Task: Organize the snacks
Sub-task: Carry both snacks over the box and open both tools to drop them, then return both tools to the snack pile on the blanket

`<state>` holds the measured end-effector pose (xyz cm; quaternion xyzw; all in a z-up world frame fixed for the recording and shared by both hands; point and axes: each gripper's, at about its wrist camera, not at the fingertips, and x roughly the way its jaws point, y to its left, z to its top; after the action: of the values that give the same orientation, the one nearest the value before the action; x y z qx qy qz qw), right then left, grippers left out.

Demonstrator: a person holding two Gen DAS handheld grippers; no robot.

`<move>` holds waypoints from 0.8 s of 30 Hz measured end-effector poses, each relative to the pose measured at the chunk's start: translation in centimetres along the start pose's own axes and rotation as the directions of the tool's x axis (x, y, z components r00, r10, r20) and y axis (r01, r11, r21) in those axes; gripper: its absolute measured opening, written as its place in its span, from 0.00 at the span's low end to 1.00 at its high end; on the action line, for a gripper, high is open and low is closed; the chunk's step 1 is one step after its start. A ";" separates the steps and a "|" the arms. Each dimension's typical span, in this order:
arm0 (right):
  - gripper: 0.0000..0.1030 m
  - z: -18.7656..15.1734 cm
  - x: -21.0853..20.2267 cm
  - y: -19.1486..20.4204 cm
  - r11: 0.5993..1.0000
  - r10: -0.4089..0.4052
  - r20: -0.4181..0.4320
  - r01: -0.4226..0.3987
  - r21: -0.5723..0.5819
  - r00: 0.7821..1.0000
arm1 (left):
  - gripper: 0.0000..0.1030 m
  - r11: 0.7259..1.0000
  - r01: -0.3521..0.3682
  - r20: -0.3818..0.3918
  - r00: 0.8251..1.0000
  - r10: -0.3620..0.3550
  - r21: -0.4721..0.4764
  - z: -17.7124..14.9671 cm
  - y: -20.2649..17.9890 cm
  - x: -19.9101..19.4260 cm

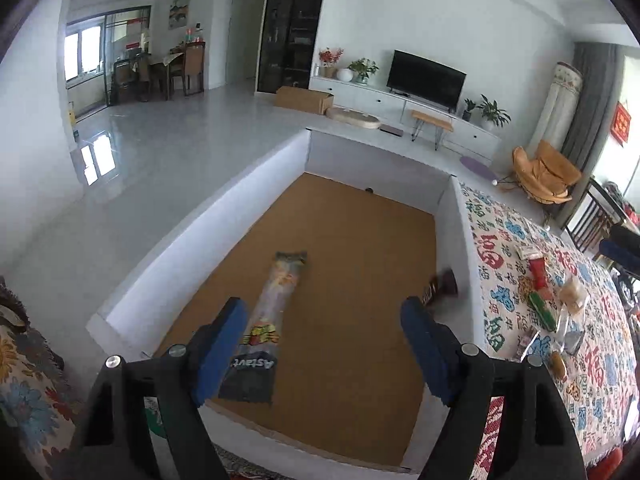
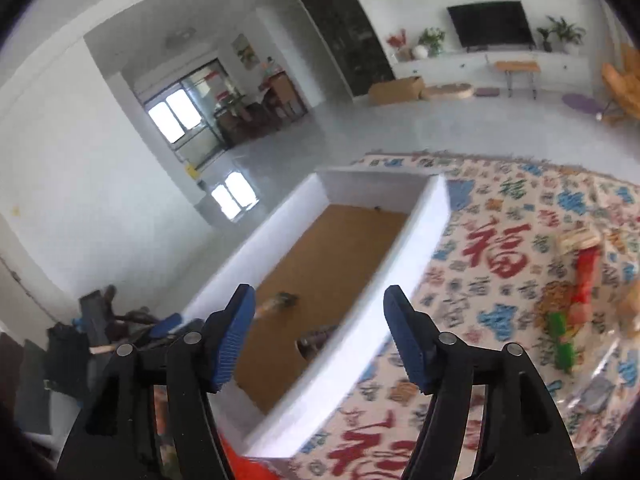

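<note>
Two snacks lie in the white box (image 1: 256, 208) so far. One is a long clear packet (image 1: 272, 312) with a dark printed end, stretched along the brown floor of the box (image 1: 360, 264), its near end just under my left tool (image 1: 320, 322). The other is a small dark wrapper (image 1: 442, 286) tucked against the right wall of the box. They lie well apart from each other.

My left tool hangs above the near part of the box with its blue pads spread wide and nothing between them. My right tool (image 2: 318, 320) is spread as well and holds nothing — it hovers over the near right wall of the box (image 2: 384, 280), where that wall meets the patterned cloth (image 2: 480, 208). From this blurred right view I can make out the far end of the long packet (image 2: 280, 300) and the dark wrapper (image 2: 316, 340) inside the box.

Several more snacks wait outside the box on the cloth-covered table (image 1: 504, 216), to the right of it: a red packet (image 1: 538, 272), a green one (image 1: 542, 312) just nearer, a pale packet (image 1: 528, 251) beyond the red, and a tan one in clear wrap (image 1: 574, 294) beside them. A few smaller pieces sit closer to me — too small to tell what they are.
</note>
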<state>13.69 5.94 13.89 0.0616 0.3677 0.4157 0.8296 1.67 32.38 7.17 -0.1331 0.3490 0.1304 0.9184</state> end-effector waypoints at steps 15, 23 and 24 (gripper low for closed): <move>0.69 -19.1 -11.4 -28.3 0.651 -0.736 -0.150 0.751 0.114 0.660 | 0.77 0.946 0.029 -0.009 1.000 -0.028 0.323 -3.6 -13.7 3.9; 0.72 -19.8 -13.0 -29.8 0.652 -0.711 -0.153 0.725 0.222 0.686 | 0.77 0.946 -0.068 0.099 0.994 0.038 0.316 -4.3 -15.0 1.5; 0.75 -20.1 -13.0 -29.8 0.648 -0.714 -0.154 0.728 0.223 0.683 | 0.77 0.944 -0.097 0.148 0.988 0.052 0.316 -4.4 -15.4 0.6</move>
<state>14.60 -26.99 -5.44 0.0106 0.4358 -0.0001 0.9000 4.50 16.62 5.96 0.0412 0.3060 0.1151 0.9442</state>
